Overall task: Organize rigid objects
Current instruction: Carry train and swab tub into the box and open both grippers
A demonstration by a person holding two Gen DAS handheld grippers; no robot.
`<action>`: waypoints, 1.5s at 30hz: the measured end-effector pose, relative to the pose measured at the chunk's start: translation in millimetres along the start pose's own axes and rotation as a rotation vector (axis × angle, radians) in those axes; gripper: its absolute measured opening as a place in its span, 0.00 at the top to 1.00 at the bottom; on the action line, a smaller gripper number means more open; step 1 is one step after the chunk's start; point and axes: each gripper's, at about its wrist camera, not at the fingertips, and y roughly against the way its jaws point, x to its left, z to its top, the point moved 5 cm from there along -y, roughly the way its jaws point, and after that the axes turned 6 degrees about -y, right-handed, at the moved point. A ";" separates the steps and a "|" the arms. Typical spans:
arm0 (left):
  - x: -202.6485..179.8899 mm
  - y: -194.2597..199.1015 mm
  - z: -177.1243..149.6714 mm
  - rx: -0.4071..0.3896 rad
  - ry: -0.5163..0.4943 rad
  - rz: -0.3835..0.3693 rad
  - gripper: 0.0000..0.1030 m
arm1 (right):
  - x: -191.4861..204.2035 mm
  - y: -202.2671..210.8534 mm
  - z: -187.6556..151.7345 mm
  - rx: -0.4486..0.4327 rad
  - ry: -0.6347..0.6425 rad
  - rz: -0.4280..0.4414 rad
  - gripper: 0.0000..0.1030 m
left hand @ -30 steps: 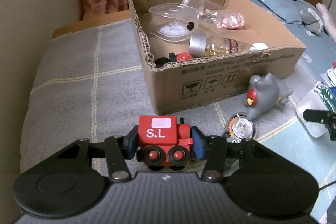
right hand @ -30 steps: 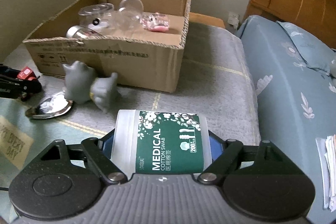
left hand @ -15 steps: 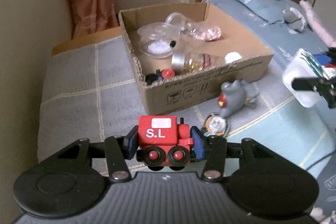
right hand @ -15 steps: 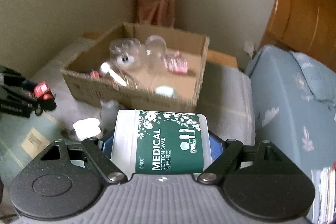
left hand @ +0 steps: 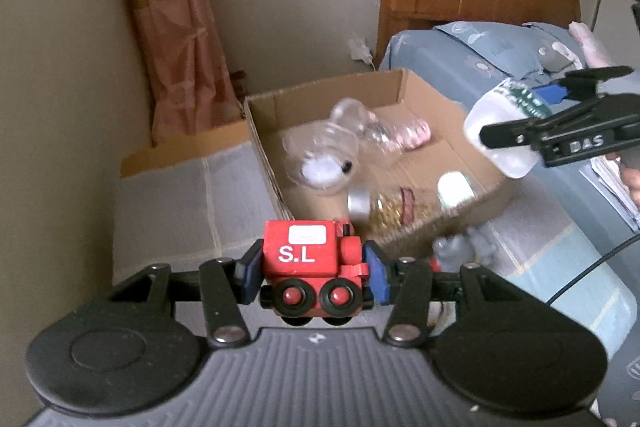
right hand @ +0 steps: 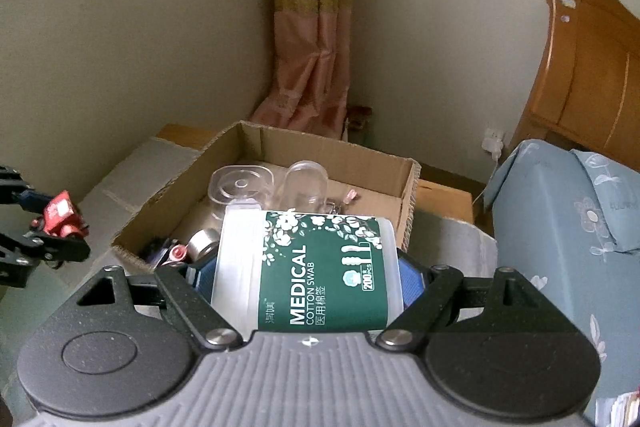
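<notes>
While my left hand-held gripper (left hand: 314, 273) clamps the red toy train (left hand: 314, 261) and my right hand-held gripper (right hand: 306, 277) grips the cotton swab tub (right hand: 308, 271) above the cardboard box (right hand: 360, 155), I fear the smooth tub slipping onto the clear containers (right hand: 240, 187)

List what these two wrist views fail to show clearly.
- Box contents: in the left wrist view the cardboard box interior is motion-blurred; in the right wrist view the cotton swab tub covers its near half.
- Grey toy: blurred and partly behind the left gripper, which is shut on the red toy train.
- Right gripper: its pads are mostly hidden behind the tub it holds.
</notes>
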 end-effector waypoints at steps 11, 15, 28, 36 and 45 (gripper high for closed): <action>17.9 -27.3 48.6 -0.022 0.002 0.027 0.52 | -10.2 -56.4 2.8 0.072 -0.056 -0.004 0.08; 19.0 -37.9 64.3 -0.024 -0.001 0.023 0.51 | -14.4 -51.5 -0.4 0.056 -0.089 0.010 0.00; 11.1 -116.6 122.8 0.068 0.025 -0.050 0.51 | -15.3 4.3 -26.4 0.032 -0.137 -0.031 0.00; 7.6 -160.5 135.4 0.103 0.054 0.000 0.39 | -16.9 22.9 -40.5 0.031 -0.080 -0.095 0.00; 10.5 -126.7 128.9 0.054 0.042 0.021 0.09 | -5.7 34.6 -51.9 0.026 -0.069 -0.086 0.00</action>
